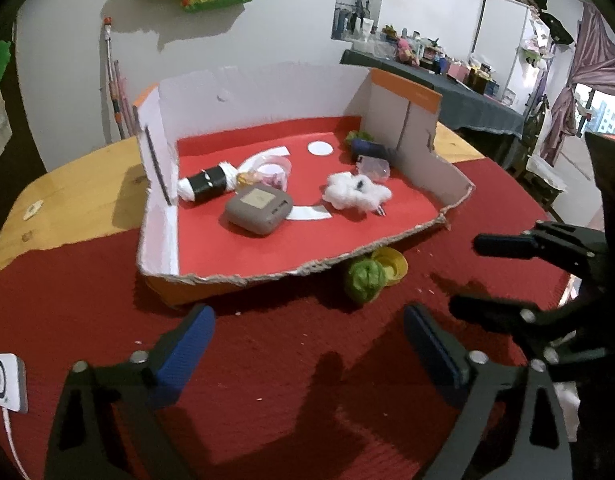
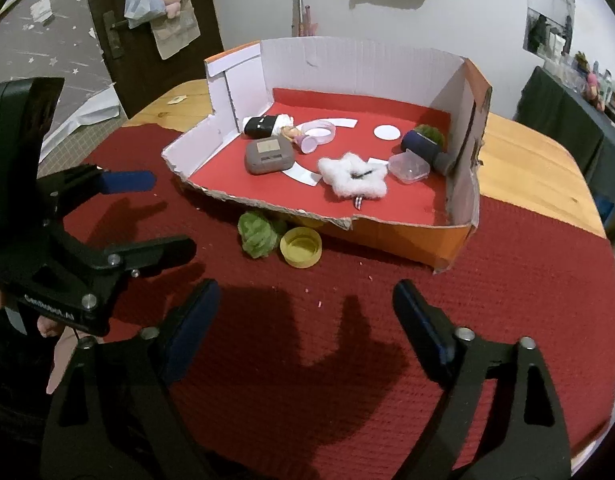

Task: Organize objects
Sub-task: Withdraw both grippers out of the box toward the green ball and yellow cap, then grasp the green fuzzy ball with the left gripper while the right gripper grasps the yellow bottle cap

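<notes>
A green fuzzy ball (image 1: 365, 280) (image 2: 258, 236) and a yellow cap (image 1: 393, 266) (image 2: 300, 247) lie on the red cloth against the torn front edge of a cardboard box (image 1: 159, 240) (image 2: 347, 72). Inside the box are a grey case (image 1: 259, 208) (image 2: 269, 156), a black roll (image 1: 209, 186), a white fluffy star (image 1: 355, 192) (image 2: 353, 180), a clear tub (image 2: 409, 168) and a blue cylinder (image 2: 421, 146). My left gripper (image 1: 307, 316) (image 2: 155, 216) is open and empty over the cloth, left of the ball. My right gripper (image 2: 306, 292) (image 1: 473, 274) is open and empty, just short of the cap.
A white device with a cable (image 1: 5, 382) lies at the cloth's left edge. The wooden tabletop (image 1: 67, 200) shows beyond the red cloth (image 2: 507, 320). A dark table with clutter (image 1: 467, 96) stands at the back right, and a door (image 2: 119, 20) at the back left.
</notes>
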Available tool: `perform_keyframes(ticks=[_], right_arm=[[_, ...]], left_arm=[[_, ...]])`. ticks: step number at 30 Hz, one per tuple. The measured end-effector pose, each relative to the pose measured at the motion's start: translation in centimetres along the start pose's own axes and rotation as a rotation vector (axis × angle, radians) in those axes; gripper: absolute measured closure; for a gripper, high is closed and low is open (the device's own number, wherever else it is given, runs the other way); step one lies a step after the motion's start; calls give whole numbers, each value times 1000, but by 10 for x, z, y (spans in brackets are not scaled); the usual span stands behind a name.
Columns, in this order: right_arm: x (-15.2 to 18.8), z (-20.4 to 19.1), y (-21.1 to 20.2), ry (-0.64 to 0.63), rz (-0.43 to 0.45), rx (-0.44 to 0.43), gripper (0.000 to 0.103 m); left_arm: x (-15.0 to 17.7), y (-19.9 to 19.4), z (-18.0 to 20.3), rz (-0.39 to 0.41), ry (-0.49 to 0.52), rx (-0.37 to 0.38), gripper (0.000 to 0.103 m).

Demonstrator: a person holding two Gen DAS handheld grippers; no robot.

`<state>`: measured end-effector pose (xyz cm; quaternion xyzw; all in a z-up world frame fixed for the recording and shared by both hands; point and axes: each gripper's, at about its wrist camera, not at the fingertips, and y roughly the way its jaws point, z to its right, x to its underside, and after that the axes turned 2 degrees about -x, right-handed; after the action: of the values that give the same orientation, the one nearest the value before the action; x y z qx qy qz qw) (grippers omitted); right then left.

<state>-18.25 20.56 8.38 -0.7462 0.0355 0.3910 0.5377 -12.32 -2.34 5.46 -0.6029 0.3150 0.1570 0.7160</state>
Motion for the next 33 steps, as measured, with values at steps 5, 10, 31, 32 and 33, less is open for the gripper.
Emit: perform_keyframes(ticks=[5,10,31,32,33], right_arm=[[3,6,9,20,-19,-5,47],[6,12,18,29,-34,2,50],[1,20,37,55,-44,-43,50],[0,19,39,53,-43,-46,50],[-2,18,41,50,-43,-49,50]], left_arm=[[2,13,3,-33,-10,31,25],[2,24,9,-59,-15,55,33],[-5,45,11,-61,-45,42,66],[-4,44,10,-59,-45,44,66],[-3,43,9,-59,-48,46,67]])
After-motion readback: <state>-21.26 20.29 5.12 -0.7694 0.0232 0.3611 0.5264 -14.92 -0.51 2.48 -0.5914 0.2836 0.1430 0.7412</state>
